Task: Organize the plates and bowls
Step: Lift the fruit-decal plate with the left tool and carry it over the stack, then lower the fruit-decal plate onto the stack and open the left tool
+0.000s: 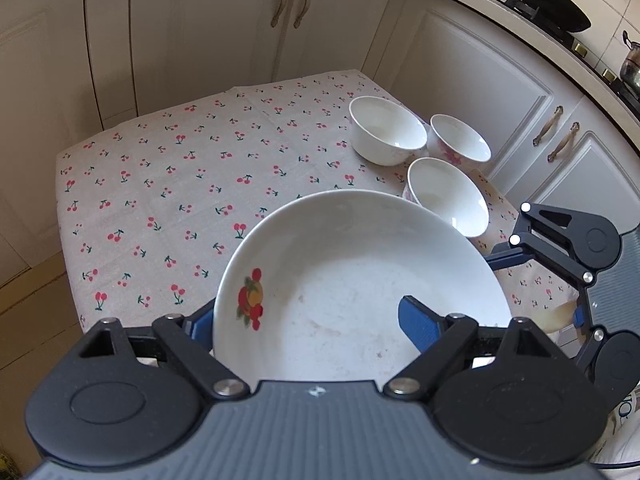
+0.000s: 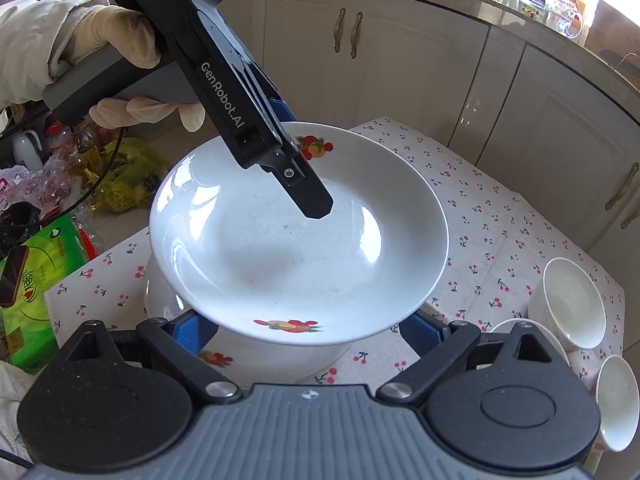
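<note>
Each tool [image 2: 304, 330] is black and ribbed grey, with blue finger pads [image 2: 192, 330] and silver screws. The left tool [image 2: 224, 92] carries white "GenRobot.AI" lettering. The hand [image 2: 120, 32] wears a cream glove under a pale sleeve [image 2: 36, 36].

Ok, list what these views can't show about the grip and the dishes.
- Right gripper: right wrist view, pads run under the plate; contact unseen.
- Left gripper: left wrist view, left pad sits behind the plate's rim; grip unclear.
- Lower plate: right wrist view, mostly covered by the plate.
- Nearest bowl: right wrist view, cut by the edge and the gripper's body.
</note>
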The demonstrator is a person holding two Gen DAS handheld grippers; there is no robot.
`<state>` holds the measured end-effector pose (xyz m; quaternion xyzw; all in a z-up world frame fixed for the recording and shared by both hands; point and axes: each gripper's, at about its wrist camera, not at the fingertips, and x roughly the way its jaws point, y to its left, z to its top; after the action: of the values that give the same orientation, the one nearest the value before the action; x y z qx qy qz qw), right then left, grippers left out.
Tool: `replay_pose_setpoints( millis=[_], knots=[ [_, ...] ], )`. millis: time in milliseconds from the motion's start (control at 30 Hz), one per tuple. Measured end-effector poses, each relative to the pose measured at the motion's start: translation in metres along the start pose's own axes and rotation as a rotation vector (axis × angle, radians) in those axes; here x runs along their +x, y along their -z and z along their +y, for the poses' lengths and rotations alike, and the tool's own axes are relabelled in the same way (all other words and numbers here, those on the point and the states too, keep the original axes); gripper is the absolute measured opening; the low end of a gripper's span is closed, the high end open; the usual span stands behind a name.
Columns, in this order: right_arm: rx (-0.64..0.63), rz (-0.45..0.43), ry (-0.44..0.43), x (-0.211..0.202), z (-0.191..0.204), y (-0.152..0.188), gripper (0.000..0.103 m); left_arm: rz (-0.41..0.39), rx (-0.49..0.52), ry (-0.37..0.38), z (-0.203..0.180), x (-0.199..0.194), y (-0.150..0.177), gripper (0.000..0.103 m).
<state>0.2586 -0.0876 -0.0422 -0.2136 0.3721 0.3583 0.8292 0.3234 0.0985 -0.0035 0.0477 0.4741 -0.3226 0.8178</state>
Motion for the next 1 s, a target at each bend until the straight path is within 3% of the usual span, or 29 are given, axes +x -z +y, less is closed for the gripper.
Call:
replay_pose_setpoints(
  millis=[567,1000],
  knots=[
    [0.057,0.021,-0.011,-0.006,0.032,0.027,0.098,0.024,-0.004,0.025,-0.013,0.013,0.035,0.089],
    [0.086,0.048,0.036,0.000,0.046,0.038,0.098,0.046,-0.011,0.054,-0.007,0.029,0.042,0.089]
  ],
)
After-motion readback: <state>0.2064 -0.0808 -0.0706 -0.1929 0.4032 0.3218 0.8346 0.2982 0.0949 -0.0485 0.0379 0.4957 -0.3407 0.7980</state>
